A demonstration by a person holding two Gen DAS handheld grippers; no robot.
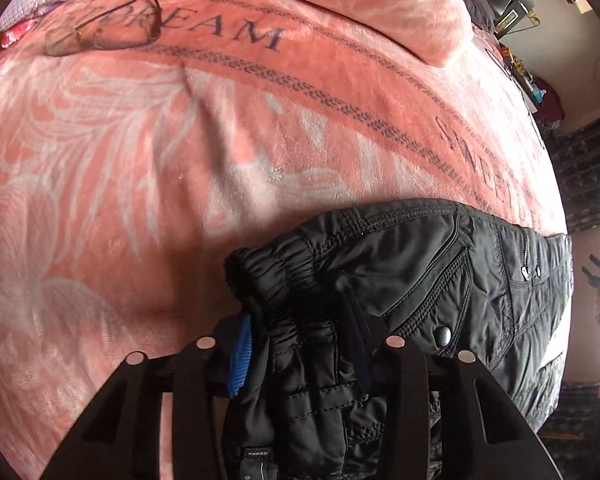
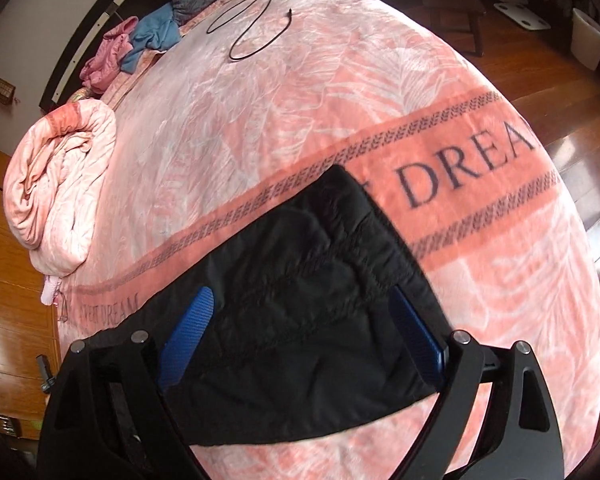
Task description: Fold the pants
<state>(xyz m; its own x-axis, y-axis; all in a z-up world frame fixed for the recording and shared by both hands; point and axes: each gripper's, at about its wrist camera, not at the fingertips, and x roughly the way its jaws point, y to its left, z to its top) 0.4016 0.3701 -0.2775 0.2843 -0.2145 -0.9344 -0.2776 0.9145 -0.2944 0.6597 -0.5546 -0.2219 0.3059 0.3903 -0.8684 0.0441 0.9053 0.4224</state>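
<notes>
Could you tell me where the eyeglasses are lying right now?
In the left wrist view, the eyeglasses lie upper left on the pink blanket, overlapping its printed lettering.

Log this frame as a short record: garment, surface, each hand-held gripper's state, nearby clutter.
garment: black padded pants, lying on the bed
surface: pink blanket printed with DREAM lettering
left hand-held gripper: closed on bunched elastic waistband
right hand-held gripper: open, pads either side of the fabric
clutter: eyeglasses, black cable, rolled pink quilt

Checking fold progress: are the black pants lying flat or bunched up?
Bunched at the left gripper, whose jaws pinch the black pants at the gathered waistband; the rest lies on the pink blanket.
</notes>
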